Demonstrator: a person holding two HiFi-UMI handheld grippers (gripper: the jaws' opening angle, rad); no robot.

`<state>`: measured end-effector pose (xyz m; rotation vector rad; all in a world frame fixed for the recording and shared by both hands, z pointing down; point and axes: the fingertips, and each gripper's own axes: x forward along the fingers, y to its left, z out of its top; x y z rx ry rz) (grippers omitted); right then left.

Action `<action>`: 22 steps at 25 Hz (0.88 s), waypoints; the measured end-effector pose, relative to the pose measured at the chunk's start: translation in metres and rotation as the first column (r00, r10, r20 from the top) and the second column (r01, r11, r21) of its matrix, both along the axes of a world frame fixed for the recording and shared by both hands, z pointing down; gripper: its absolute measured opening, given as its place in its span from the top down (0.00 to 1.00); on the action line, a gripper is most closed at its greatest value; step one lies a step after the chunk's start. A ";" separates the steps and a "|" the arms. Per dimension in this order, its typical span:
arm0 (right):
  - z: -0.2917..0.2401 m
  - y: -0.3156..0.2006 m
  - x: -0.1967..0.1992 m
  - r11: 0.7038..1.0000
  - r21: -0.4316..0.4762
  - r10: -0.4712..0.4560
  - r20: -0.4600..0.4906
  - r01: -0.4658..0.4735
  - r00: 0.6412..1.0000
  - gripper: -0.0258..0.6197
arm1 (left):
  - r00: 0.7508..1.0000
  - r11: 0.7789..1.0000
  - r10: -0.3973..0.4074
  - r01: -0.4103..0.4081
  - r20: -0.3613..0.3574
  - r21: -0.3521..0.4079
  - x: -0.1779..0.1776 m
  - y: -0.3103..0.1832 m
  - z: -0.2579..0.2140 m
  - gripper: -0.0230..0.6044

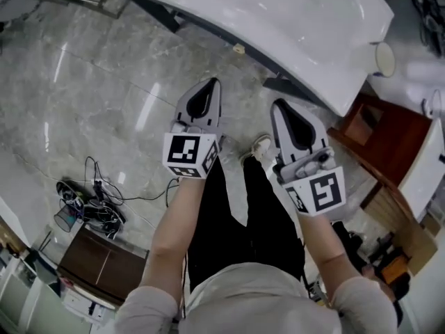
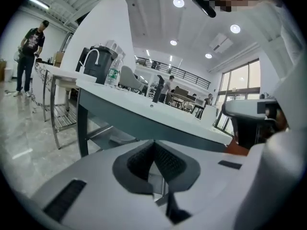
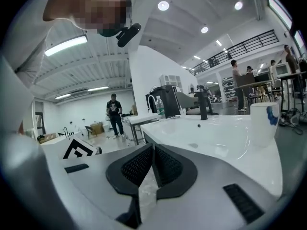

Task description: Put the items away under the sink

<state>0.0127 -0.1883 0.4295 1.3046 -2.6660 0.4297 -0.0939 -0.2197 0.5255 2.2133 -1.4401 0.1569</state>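
The person is standing on a grey marble floor (image 1: pixel 104 96), one pale shoe (image 1: pixel 261 145) showing between the two grippers. The left gripper (image 1: pixel 211 83) is pointing forward with its jaws pressed together and nothing between them; its own view is showing the ribbed pads (image 2: pixel 165 162) meeting at the tips. The right gripper (image 1: pixel 279 104) is sitting just beside it, jaws likewise closed on nothing. A tangle of black cables (image 1: pixel 90 204) is lying on the floor off to the left.

Just ahead of both grippers, the white sink (image 1: pixel 313 33) is stretching across, neither gripper touching it. A white cup (image 1: pixel 384 59) is standing on its right end. Below that end, a reddish-brown wooden cabinet (image 1: pixel 379 134) is sitting open. Farther off, a dark faucet (image 3: pixel 203 107) is rising from the basin, a water bottle (image 3: pixel 159 108) is standing on a table, and a person in black (image 3: pixel 114 111) is standing across the hall.
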 end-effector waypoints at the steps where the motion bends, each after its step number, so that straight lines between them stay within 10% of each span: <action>1: -0.005 0.001 0.001 1.000 -0.001 0.005 -0.003 -0.005 1.000 0.90 | 1.000 1.000 -0.003 0.003 0.000 0.001 -0.004 0.003 -0.007 0.96; 22: -0.119 -0.003 0.045 0.988 0.103 0.109 0.036 -0.112 0.993 0.90 | 0.999 0.989 0.009 -0.004 -0.033 0.148 0.004 0.005 -0.155 0.96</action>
